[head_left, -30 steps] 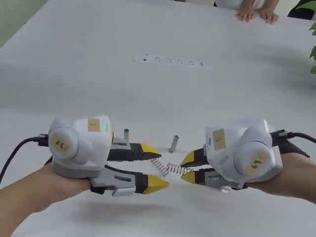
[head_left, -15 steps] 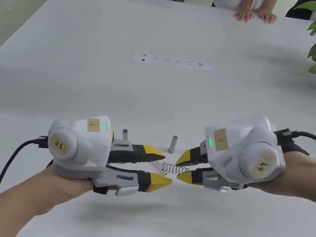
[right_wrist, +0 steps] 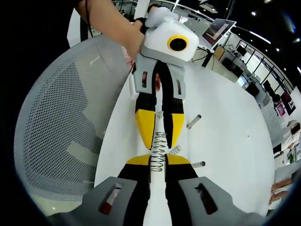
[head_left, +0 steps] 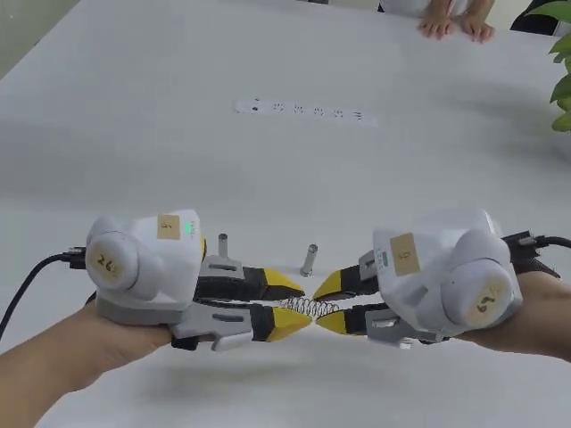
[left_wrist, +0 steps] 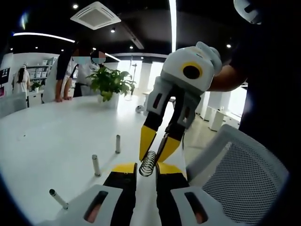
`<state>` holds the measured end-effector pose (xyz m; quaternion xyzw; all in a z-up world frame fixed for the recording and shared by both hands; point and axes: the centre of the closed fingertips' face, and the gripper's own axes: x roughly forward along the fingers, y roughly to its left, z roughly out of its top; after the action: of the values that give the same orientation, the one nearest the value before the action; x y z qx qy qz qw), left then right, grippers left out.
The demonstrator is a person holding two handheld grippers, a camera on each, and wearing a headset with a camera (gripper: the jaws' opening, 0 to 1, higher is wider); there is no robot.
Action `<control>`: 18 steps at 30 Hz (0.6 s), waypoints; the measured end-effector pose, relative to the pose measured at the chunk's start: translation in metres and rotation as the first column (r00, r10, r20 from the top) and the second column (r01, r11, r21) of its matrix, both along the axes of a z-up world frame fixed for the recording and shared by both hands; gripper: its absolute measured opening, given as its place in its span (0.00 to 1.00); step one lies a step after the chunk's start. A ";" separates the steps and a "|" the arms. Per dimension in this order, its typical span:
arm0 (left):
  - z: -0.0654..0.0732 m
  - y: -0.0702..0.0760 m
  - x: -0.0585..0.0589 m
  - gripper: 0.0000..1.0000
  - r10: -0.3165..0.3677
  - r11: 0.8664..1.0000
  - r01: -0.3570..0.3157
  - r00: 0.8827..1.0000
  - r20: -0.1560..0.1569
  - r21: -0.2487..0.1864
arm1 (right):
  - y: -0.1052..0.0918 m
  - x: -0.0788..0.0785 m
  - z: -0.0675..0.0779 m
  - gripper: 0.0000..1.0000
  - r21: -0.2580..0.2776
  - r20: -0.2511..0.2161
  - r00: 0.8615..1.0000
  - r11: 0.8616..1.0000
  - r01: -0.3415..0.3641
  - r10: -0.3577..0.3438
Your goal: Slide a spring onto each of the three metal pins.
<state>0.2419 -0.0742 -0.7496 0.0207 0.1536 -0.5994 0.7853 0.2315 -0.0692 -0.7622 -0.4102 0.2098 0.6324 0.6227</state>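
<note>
**0 of 3 pins fitted, 1 spring held between the grippers**

All 3 pins (left_wrist: 96,165) are seen bare on the surface (head_left: 178,134), so every spring is left to fit. 1 spring (right_wrist: 159,150) is spanned between the grippers, near the pins. 1 end is pinched in the narrowed fingers of the right gripper (right_wrist: 158,162). The other is framed by the fingers of the left gripper (left_wrist: 147,168), where a firm clamp cannot be told. A 2nd spring (right_wrist: 176,150) is seen just beside it.

Bright, even light floods the white table (head_left: 134,134) in the head view, with faint soft shadows low down and the far edge slightly soft. Over to the gripper views: ceiling strip lights (left_wrist: 172,19) glare against dark ceilings, straight lines bow hard at the edges, yet the spring (left_wrist: 147,163) reads sharp.
</note>
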 end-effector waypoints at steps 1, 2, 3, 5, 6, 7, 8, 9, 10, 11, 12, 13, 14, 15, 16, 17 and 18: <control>0.000 -0.001 0.000 0.07 0.000 1.000 0.000 1.000 -0.001 -0.003 | 0.000 0.000 0.000 0.08 0.001 0.001 1.000 1.000 -0.001 0.001; 0.001 -0.001 -0.001 0.06 -0.002 1.000 0.002 1.000 -0.001 -0.004 | 0.000 0.000 0.000 0.08 -0.001 0.000 1.000 1.000 0.000 0.000; 0.001 -0.002 -0.002 0.05 -0.005 1.000 0.005 1.000 0.001 -0.005 | 0.000 0.000 0.000 0.08 -0.002 0.003 1.000 1.000 -0.002 0.002; 0.002 -0.002 -0.002 0.04 -0.005 1.000 0.005 1.000 0.005 -0.004 | 0.000 -0.001 -0.001 0.08 -0.004 0.009 1.000 1.000 -0.008 0.008; 0.002 -0.002 -0.002 0.04 -0.007 1.000 0.007 1.000 0.004 -0.004 | 0.000 -0.001 0.000 0.08 -0.003 0.008 1.000 1.000 -0.008 0.008; 0.002 -0.001 -0.002 0.04 -0.009 1.000 0.009 1.000 0.006 -0.004 | 0.000 -0.001 0.000 0.08 -0.001 0.007 1.000 1.000 -0.008 0.008; 0.002 -0.001 -0.002 0.04 -0.011 1.000 0.011 1.000 0.008 -0.005 | 0.000 -0.001 0.000 0.08 0.000 0.007 1.000 1.000 -0.008 0.008; 0.002 -0.001 -0.003 0.04 -0.013 1.000 0.013 1.000 0.004 -0.007 | 0.000 -0.002 0.001 0.08 0.002 0.007 1.000 1.000 -0.008 0.008; 0.003 -0.001 -0.003 0.04 -0.014 1.000 0.014 1.000 0.004 -0.008 | 0.000 -0.002 0.001 0.08 0.003 0.007 1.000 1.000 -0.006 0.006; 0.003 -0.001 -0.003 0.04 -0.014 1.000 0.014 1.000 0.008 -0.008 | 0.000 -0.001 0.001 0.08 0.006 0.016 1.000 1.000 -0.008 0.008; 0.003 -0.001 -0.003 0.03 -0.015 1.000 0.015 1.000 0.011 -0.008 | 0.000 -0.001 0.001 0.08 0.007 0.018 1.000 1.000 -0.008 0.008; 0.003 -0.001 -0.004 0.03 -0.017 1.000 0.017 1.000 0.011 -0.008 | 0.000 -0.001 0.001 0.08 0.008 0.019 1.000 1.000 -0.007 0.007; 0.004 -0.001 -0.004 0.03 -0.018 1.000 0.018 1.000 0.012 -0.006 | 0.000 -0.001 0.002 0.08 0.009 0.021 1.000 1.000 -0.006 0.006; 0.004 -0.002 -0.006 0.02 -0.025 1.000 0.025 1.000 0.005 -0.006 | -0.001 0.001 0.002 0.08 0.007 0.033 0.999 1.000 -0.005 0.005; 0.003 -0.002 -0.005 0.02 -0.022 1.000 0.022 1.000 0.008 -0.002 | 0.000 -0.001 0.002 0.08 0.009 0.026 1.000 1.000 -0.008 0.007; 0.003 -0.002 -0.006 0.02 -0.027 1.000 0.027 1.000 0.011 0.002 | -0.001 -0.001 0.002 0.08 0.008 0.023 1.000 1.000 -0.005 0.005; 0.003 -0.002 -0.005 0.02 -0.027 1.000 0.027 1.000 0.011 0.002 | -0.001 -0.001 0.002 0.08 0.007 0.030 0.999 1.000 -0.011 0.010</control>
<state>0.2367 -0.0764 -0.7467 0.0269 0.1498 -0.6098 0.7778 0.2306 -0.0699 -0.7601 -0.4186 0.1961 0.6302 0.6238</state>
